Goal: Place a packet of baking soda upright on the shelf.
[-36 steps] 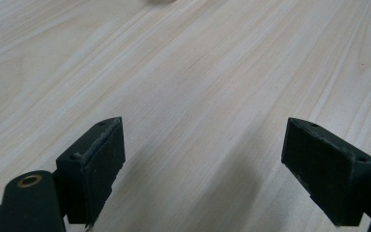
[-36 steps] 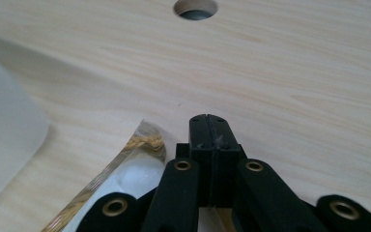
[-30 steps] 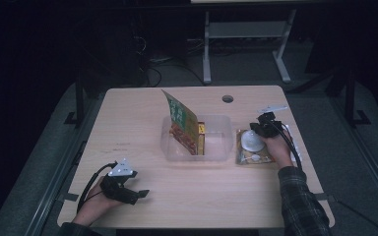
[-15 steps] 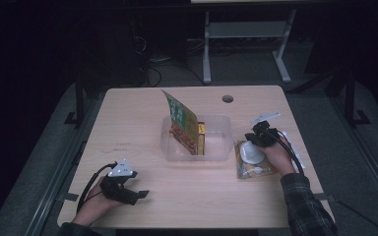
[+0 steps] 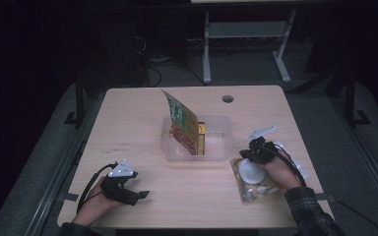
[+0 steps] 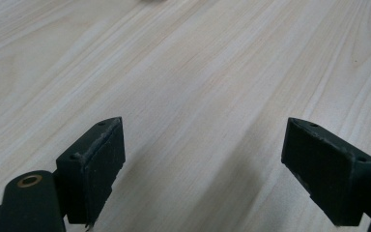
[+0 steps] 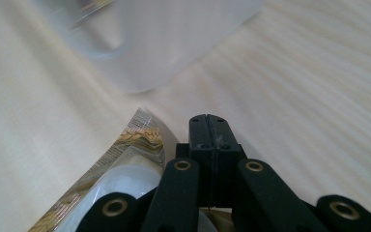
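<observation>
Resting near the table's (image 5: 142, 110) right edge, the clear snack packet (image 5: 256, 184) looks light, crinkly and slippery; pinch a flat sealed corner. Your right tool (image 7: 207, 126) is pressed together, seemingly gripping nothing; the left tool (image 6: 203, 169) sits spread.

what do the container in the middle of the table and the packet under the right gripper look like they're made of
The container looks like clear, slightly frosted plastic: the wood table shows through its walls. The packet seems to be thin, glossy plastic film with a clear window and a printed gold-brown border; it glints and lies slightly curled. What the white contents are, I can't tell.
</observation>
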Tool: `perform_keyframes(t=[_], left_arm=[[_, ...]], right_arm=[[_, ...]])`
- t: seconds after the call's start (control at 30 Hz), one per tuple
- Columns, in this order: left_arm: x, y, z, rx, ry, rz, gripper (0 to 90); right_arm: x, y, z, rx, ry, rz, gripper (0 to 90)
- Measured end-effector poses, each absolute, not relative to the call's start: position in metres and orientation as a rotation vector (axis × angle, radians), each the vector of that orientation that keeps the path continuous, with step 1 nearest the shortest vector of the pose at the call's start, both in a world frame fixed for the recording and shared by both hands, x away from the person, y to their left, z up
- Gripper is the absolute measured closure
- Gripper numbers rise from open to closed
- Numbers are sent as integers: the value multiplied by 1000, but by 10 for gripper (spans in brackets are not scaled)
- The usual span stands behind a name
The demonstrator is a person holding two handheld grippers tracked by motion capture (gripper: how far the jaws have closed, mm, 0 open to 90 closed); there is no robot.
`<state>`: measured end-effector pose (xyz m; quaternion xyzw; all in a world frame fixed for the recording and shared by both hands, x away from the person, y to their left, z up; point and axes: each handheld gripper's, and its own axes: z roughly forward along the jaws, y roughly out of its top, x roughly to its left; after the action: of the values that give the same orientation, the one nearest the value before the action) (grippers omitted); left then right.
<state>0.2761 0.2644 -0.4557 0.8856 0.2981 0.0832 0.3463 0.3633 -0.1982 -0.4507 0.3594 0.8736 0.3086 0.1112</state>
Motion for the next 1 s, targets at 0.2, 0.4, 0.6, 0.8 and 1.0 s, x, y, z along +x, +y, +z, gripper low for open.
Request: perform_keyframes(t=[0.2, 0.4, 0.6, 0.8, 1.0], left_arm=[[276, 264, -456, 2295, 775, 217, 149], [276, 264, -456, 2299, 770, 214, 149], [276, 262, -456, 2302, 766, 212, 149], [276, 262, -456, 2301, 772, 207, 149], [276, 261, -457, 2296, 771, 200, 150]], right_arm=[[339, -207, -430, 1024, 2524, 992, 878], [313, -226, -424, 1039, 2527, 1008, 895], [306, -224, -443, 1007, 2633, 952, 897], [305, -217, -444, 977, 2673, 1000, 898], [301, -203, -445, 913, 2704, 1030, 898]])
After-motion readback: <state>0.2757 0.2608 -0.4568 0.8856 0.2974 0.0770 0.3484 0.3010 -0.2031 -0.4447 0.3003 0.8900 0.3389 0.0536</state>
